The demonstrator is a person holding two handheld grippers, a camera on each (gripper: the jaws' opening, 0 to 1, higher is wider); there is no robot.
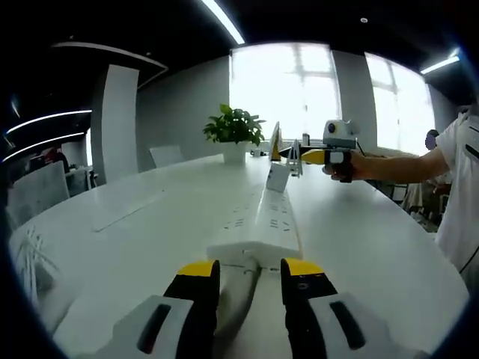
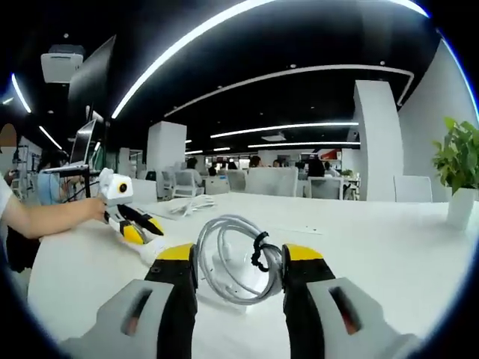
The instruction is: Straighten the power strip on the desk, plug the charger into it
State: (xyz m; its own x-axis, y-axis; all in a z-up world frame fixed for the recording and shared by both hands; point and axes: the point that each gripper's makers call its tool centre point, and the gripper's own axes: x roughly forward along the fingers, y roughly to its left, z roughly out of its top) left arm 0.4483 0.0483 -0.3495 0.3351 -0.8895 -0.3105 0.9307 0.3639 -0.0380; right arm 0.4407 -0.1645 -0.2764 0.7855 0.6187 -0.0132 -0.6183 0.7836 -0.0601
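Note:
A long white power strip [image 1: 260, 221] lies on the white desk [image 1: 135, 247], running straight away from me. Its grey cord [image 1: 238, 293] passes between the jaws of my left gripper [image 1: 251, 271], which stands open right at the strip's near end. My right gripper [image 1: 293, 155], held by a hand, hovers over the strip's far end, shut on a white charger [image 1: 278, 177]. In the right gripper view, the charger's coiled white cable [image 2: 238, 263], bound with a black tie, sits between my right gripper's [image 2: 239, 258] jaws. The left gripper [image 2: 138, 228] shows at the left there.
A potted plant [image 1: 235, 132] stands at the desk's far end, seen also as the plant [image 2: 458, 168] at the right edge. A loose white cable [image 2: 187, 206] lies further along the desk. Chairs and people are behind. A person's arm [image 1: 404, 166] reaches in from the right.

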